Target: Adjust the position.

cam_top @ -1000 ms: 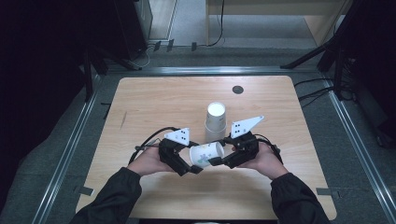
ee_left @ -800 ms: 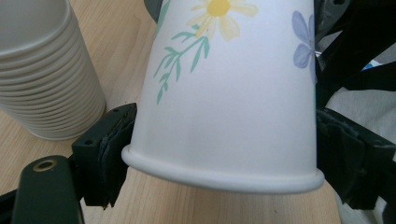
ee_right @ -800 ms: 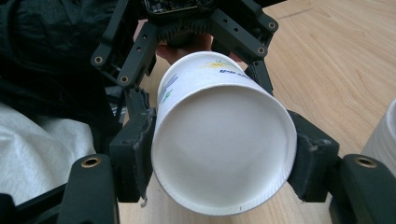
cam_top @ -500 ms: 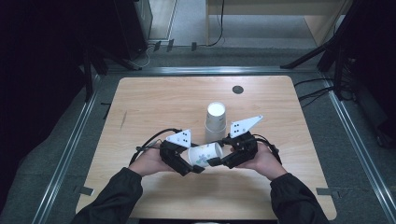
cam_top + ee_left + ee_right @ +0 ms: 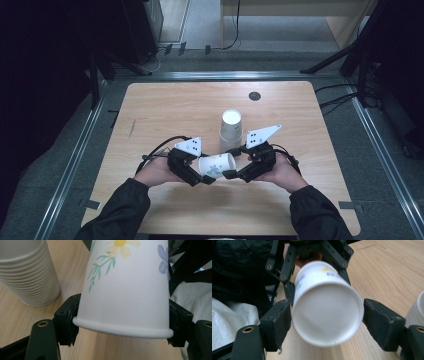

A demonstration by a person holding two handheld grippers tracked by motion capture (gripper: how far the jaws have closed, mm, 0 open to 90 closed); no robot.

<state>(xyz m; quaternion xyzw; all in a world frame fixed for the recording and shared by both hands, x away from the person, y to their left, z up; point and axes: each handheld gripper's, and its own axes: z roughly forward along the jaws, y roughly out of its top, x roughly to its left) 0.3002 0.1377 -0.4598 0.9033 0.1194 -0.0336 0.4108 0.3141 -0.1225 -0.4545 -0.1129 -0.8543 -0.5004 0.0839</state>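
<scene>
The flowered paper cup [image 5: 216,165] hangs on its side above the counter [image 5: 165,107], near the cup stack [image 5: 230,131]. The left hand-held gripper [image 5: 122,323] has just closed on its rim; the right hand-held gripper [image 5: 325,322] has just spread off its base. With only 1 grip, the thin rim may buckle and the cup drop.

The high view looks forward and down on the wooden table [image 5: 165,110] from the person's side. Each gripper view sits close behind its own jaws, low over the tabletop. All three share the flowered paper cup [image 5: 217,164] [image 5: 125,287] [image 5: 327,305] and the stack of cups [image 5: 230,131] [image 5: 27,272].
</scene>
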